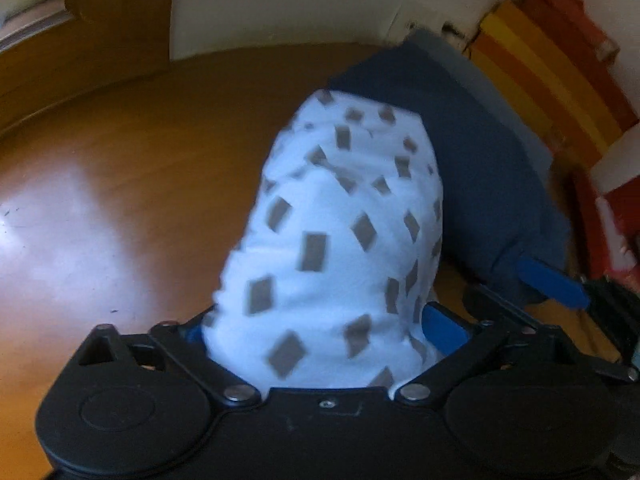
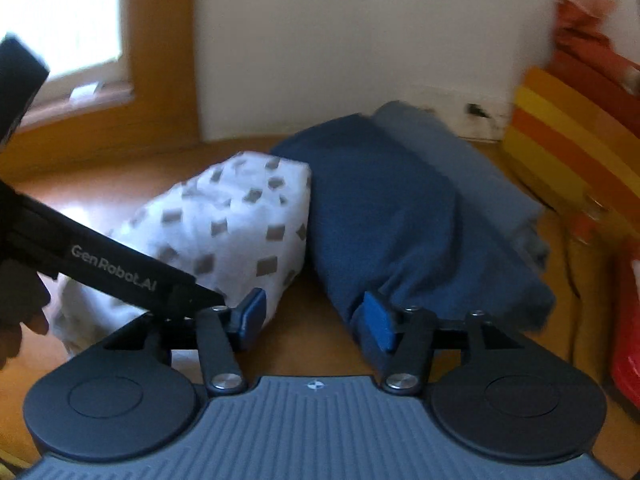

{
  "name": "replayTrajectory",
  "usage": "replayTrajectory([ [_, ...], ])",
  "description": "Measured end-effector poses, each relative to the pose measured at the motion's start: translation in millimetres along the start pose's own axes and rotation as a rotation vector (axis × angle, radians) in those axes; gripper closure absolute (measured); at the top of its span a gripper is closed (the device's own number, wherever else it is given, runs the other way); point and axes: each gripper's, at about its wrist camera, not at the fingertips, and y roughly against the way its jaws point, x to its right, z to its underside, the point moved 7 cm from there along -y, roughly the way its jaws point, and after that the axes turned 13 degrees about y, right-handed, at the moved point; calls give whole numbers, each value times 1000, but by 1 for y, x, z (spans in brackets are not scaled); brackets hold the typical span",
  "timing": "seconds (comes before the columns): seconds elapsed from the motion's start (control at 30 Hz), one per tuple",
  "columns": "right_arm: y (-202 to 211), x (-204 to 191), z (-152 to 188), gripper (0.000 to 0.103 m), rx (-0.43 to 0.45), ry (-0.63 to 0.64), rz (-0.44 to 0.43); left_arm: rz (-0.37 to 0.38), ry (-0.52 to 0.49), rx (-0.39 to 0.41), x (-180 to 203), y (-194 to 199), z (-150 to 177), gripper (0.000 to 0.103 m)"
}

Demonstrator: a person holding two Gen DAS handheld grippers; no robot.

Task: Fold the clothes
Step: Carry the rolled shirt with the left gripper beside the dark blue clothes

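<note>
Left wrist view: a white cloth (image 1: 336, 236) with grey diamonds, folded into a thick bundle, fills the space between the wide-spread jaws of the left gripper (image 1: 316, 330). Whether the pads press on it I cannot tell; the near end of the bundle hides the left finger. It rests on the wooden floor (image 1: 120, 184), its far end against a folded dark blue garment (image 1: 480, 184). A lighter blue piece (image 1: 460, 64) lies behind that one.

Right wrist view: the right gripper (image 2: 314, 320) hangs low over bare floor (image 2: 312, 320) in the gap between the two bundles, jaws about half apart with nothing between them. Its left pad sits just beside the white bundle's corner, its right pad at the blue garment's near end.

Judgement: three pieces look folded and lined up side by side near the wall (image 2: 360, 40). The white one appears to be the piece in hand, being set into the row. No unfolded clothes show in either view, so what remains cannot be told.
</note>
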Motion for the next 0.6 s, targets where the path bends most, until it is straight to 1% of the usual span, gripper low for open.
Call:
replayTrajectory([
  [0.07,15,7,-2,42,44,-57,-23,-22,-24,55,-8,14,-6,6],
  [0.13,32,1,-2,39,89,-94,-122,-29,-21,74,-20,26,-8,6],
  [0.17,39,-7,-1,39,107,-104,-191,-29,-11,79,-27,32,-8,6],
  [0.23,45,-28,-1,39,132,-101,-297,-33,11,105,-41,46,-5,6],
  [0.3,43,-49,-1,39,147,-87,-367,-34,27,148,-42,56,-8,6],
  [0.4,41,-81,-2,39,170,-68,-472,-52,50,200,-58,80,-12,6],
  [0.47,34,-97,-8,39,176,-93,-555,-83,46,214,-68,93,-14,5],
  [0.53,24,-114,-14,39,178,-97,-629,-130,36,229,-78,97,-20,5],
  [0.6,9,-127,-17,39,146,-77,-643,-168,42,227,-89,96,-20,5],
])
